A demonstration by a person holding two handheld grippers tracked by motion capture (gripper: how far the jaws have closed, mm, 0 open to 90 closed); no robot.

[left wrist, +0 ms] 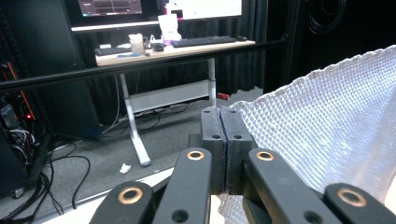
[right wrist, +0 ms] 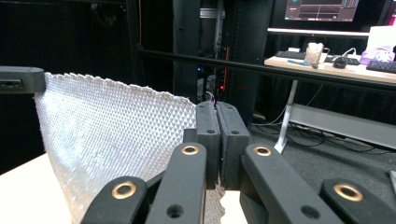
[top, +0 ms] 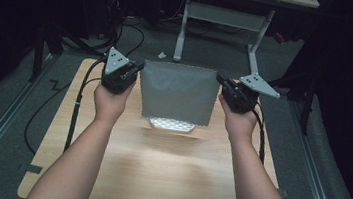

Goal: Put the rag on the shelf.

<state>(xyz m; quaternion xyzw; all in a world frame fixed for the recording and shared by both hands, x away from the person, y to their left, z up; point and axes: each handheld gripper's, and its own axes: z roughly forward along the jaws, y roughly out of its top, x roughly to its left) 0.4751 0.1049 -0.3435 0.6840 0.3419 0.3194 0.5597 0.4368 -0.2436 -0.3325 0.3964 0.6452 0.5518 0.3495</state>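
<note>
Two grippers hold a grey cloth (top: pixel 177 97) stretched above the wooden table (top: pixel 155 177), centre of the high view: left gripper (top: pixel 137 70) pinches its upper left corner, right gripper (top: pixel 221 80) its upper right.

Left gripper view: jaws pressed together on the cloth's edge, white waffle weave filling the right half.

Right gripper view: jaws clamped on the cloth, which spreads toward the left edge.

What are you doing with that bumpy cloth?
A person holds a hand-held gripper in each hand. The left hand-held gripper and the right hand-held gripper are each shut on a top corner of the grey waffle-textured cloth, which hangs spread out between them above the light wooden table.
</note>
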